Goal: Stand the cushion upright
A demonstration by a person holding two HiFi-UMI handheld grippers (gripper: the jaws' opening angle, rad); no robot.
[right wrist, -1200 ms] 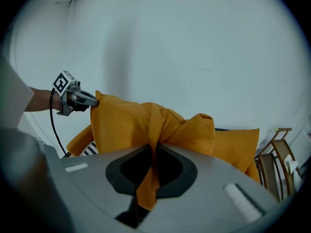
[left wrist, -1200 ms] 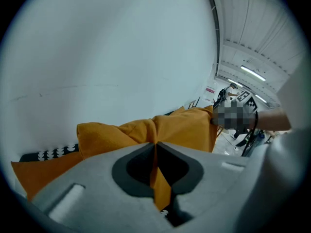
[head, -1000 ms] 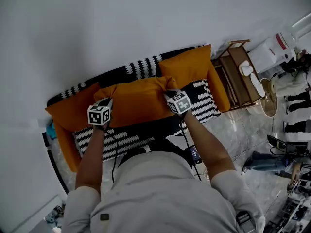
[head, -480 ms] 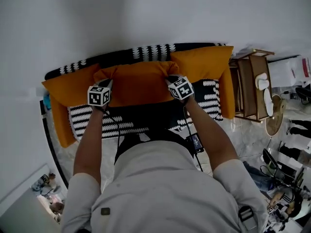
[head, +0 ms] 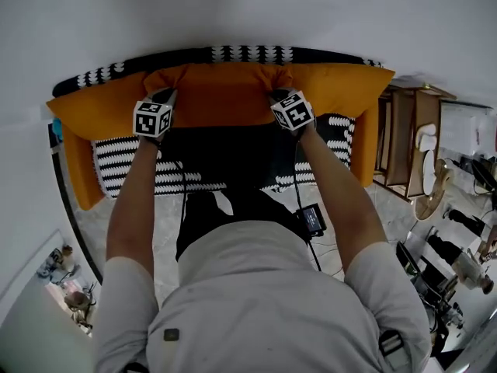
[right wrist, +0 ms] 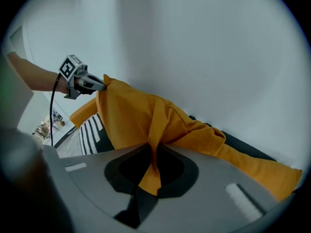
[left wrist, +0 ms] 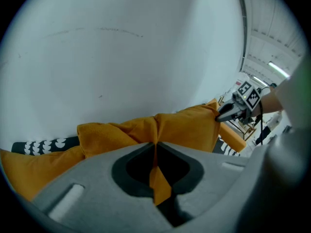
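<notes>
The orange cushion point(head: 221, 103) stands on its edge against the sofa's backrest, between two other orange cushions. My left gripper point(head: 165, 94) is shut on its upper left corner, and my right gripper point(head: 277, 96) on its upper right corner. In the left gripper view a fold of orange fabric point(left wrist: 158, 181) runs between the closed jaws of the left gripper point(left wrist: 155, 147), with the right gripper point(left wrist: 227, 112) at the far corner. In the right gripper view the right gripper point(right wrist: 154, 152) pinches a fold too; its jaws have just been opening slightly. The left gripper point(right wrist: 95, 84) shows beyond.
The sofa seat point(head: 132, 165) has a black-and-white patterned cover. Orange cushions lean at the left point(head: 85, 111) and right point(head: 349, 80) of the backrest. A wooden side table point(head: 404, 142) stands right of the sofa. A white wall point(head: 248, 14) rises behind it.
Both grippers have carried the cushion back toward the wall and down. It now stands against the backrest, level with the two side cushions.
</notes>
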